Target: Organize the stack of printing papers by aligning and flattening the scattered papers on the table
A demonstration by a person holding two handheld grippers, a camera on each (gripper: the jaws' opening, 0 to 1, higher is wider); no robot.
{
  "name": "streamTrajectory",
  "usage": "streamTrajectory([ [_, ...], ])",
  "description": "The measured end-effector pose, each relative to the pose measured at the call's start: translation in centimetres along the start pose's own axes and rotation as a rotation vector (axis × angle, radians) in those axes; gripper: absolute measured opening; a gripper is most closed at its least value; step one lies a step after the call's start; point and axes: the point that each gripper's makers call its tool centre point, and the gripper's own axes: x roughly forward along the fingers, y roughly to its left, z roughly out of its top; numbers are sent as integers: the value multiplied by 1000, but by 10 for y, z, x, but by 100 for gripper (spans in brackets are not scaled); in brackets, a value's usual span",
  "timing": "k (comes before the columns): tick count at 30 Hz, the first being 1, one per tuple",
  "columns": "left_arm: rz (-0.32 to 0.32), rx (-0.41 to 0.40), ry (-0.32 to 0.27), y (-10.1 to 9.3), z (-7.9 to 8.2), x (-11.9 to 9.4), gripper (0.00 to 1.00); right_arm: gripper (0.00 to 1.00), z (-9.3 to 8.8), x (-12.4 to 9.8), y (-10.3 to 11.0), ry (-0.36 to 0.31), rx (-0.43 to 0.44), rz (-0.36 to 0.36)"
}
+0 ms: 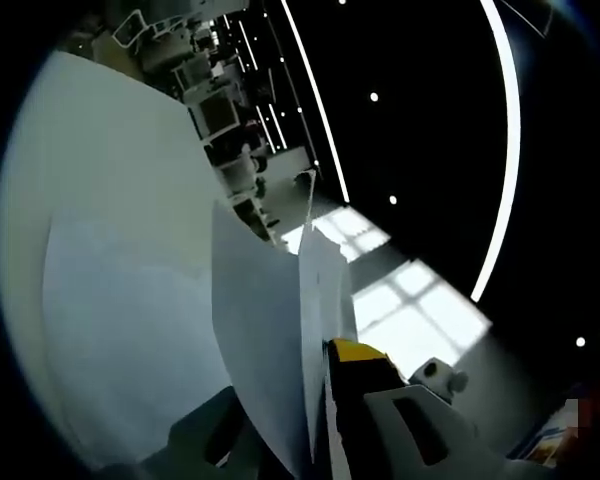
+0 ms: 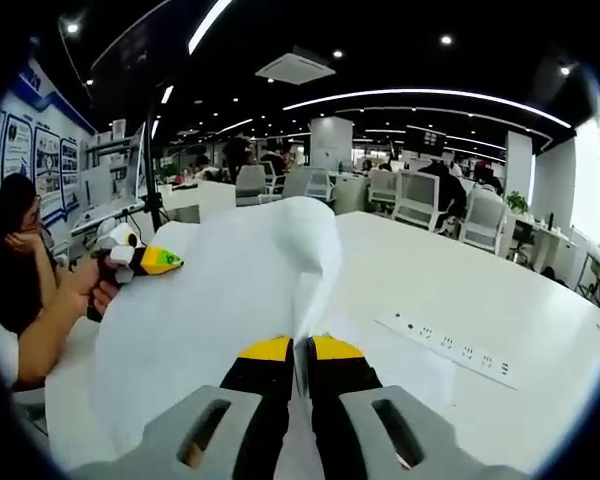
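Room: open-plan office with a dark ceiling and long curved light strips [image 2: 420,95]; rows of desks and grey chairs [image 2: 412,200] stand behind my white worktop [image 2: 500,290], and posters [image 2: 25,150] line the wall on the left of my right gripper view.
Worktop: broad, white and rounded, with a flat white power strip [image 2: 450,345] lying on it to the right of my papers.
Papers: the white printing papers [image 2: 230,290] are lifted off the worktop and held between my two grippers; they bulge upward into a hump in my right gripper view, and in my left gripper view I see the sheets [image 1: 270,340] edge-on, standing up and fanned slightly apart, with more white paper [image 1: 130,330] spread to their left.
Right gripper: my right gripper [image 2: 299,350] has its yellow-tipped black jaws nearly together, pinching the near edge of the papers.
Left gripper: my left gripper [image 2: 145,260] grips the far left edge of the papers, my hand [image 2: 85,290] around its handle; in its own view the yellow jaw tip [image 1: 355,352] presses against the sheets.
Person: someone sits at the far left, hand to face [image 2: 15,250].
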Motion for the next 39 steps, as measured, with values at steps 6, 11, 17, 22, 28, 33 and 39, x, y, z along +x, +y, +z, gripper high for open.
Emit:
streamTrajectory([
  [6, 0, -1, -12, 1, 6, 0, 9, 2, 0, 2, 5, 11, 27, 7],
  [11, -1, -3, -17, 1, 6, 0, 9, 2, 0, 3, 9, 23, 50, 15],
  [17, -7, -2, -26, -2, 3, -1, 9, 2, 0, 5, 10, 27, 42, 10],
  [22, -12, 2, -26, -3, 3, 0, 9, 2, 0, 6, 12, 30, 39, 13],
  [28, -8, -1, -26, -1, 5, 1, 9, 2, -2, 9, 18, 39, 29, 22],
  [33, -7, -1, -25, 1, 7, 2, 9, 2, -2, 10, 22, 43, 24, 31],
  [39, -5, -2, -25, 0, 4, 1, 9, 2, -3, 12, 27, 49, 17, 38],
])
